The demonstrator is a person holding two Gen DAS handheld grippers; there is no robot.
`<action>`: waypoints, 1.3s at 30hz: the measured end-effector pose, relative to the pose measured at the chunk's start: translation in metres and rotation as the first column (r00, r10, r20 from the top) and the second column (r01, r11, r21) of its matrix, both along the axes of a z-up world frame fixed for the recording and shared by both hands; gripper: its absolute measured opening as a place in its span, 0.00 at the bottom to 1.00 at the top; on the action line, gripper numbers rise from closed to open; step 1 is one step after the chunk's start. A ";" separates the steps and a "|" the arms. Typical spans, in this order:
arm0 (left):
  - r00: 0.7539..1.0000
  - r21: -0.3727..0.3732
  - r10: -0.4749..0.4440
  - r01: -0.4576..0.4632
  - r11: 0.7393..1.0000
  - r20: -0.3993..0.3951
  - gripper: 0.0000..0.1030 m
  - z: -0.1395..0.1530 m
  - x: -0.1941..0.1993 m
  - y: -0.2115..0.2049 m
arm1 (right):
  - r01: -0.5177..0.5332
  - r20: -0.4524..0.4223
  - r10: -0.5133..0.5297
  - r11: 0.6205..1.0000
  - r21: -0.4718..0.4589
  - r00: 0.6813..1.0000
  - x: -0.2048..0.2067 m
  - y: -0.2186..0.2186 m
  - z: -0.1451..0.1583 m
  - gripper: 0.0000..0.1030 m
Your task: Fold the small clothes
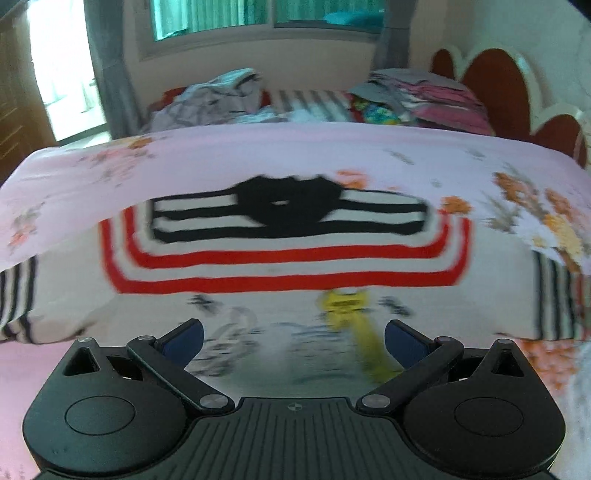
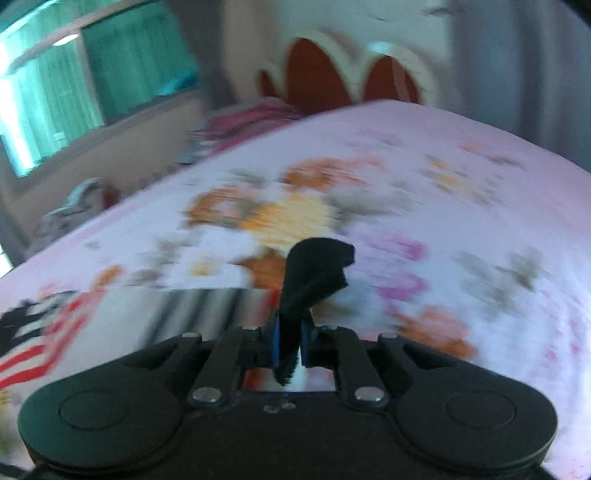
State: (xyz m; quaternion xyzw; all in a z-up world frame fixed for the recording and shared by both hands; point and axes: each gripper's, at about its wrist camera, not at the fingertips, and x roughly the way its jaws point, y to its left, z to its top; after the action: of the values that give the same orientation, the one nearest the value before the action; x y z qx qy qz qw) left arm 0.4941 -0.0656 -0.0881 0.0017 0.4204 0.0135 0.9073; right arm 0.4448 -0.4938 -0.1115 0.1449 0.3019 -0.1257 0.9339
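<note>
- Nearest in the left wrist view, the left gripper [image 1: 293, 341] hangs over the bed with its jaws spread wide and nothing between them; its blue pads [image 1: 184, 341] stand well apart.
- Just past those jaws lies a small white garment [image 1: 280, 266], spread flat, with red stripes running round it, a black-and-white striped panel further up and a black collar piece [image 1: 284, 203] at its middle. A yellow printed figure [image 1: 354, 314] shows on the cloth near the right-hand pad, too blurred to make out.
- In the right wrist view, the right gripper [image 2: 290, 343] has its jaws pinched on a strip of black fabric [image 2: 314, 273], which rises between the pads and flops over to the right at its top. Below the pads the strip's end hangs down inside the gripper's frame.
- To that gripper's left the striped garment's edge runs off in red, black and white; the blur hides how the black strip joins it.
- Under everything is a pink floral bedsheet [image 1: 258, 155], with orange and purple flowers.
- Further back on the bed sits a loose heap of grey and pale clothes [image 1: 218, 96] on the left and a stack of folded pink and patterned items [image 1: 436, 99] on the right.
- Beyond them stands a scalloped red headboard [image 1: 491, 85] with a white rim, and a window [image 1: 258, 14] with teal curtains.
</note>
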 end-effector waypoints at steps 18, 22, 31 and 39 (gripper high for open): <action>0.994 -0.082 0.113 -0.114 0.990 -0.013 1.00 -0.037 -0.023 0.155 | -0.528 -0.119 0.520 0.847 -0.052 0.846 0.090 0.300 -0.018 0.10; 0.993 -0.106 0.117 -0.118 0.987 -0.011 1.00 -0.038 -0.026 0.169 | -0.542 -0.171 0.530 0.840 -0.031 0.831 0.089 0.331 -0.038 0.11; 0.995 -0.173 0.096 -0.094 0.980 0.002 1.00 -0.038 -0.006 0.147 | -0.577 -0.076 0.575 0.816 -0.016 0.815 0.063 0.321 -0.014 0.37; 0.998 -0.342 -0.052 0.041 0.939 -0.023 1.00 -0.063 0.055 0.073 | -0.356 -0.029 0.355 0.934 -0.041 0.934 0.039 0.228 0.013 0.35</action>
State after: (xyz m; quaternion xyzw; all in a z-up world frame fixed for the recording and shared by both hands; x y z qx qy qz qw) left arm 0.5490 0.0075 -0.1511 -0.1452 0.4303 -0.0809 0.8873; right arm 0.4843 -0.2661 -0.0986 0.0651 0.3299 0.0367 0.9410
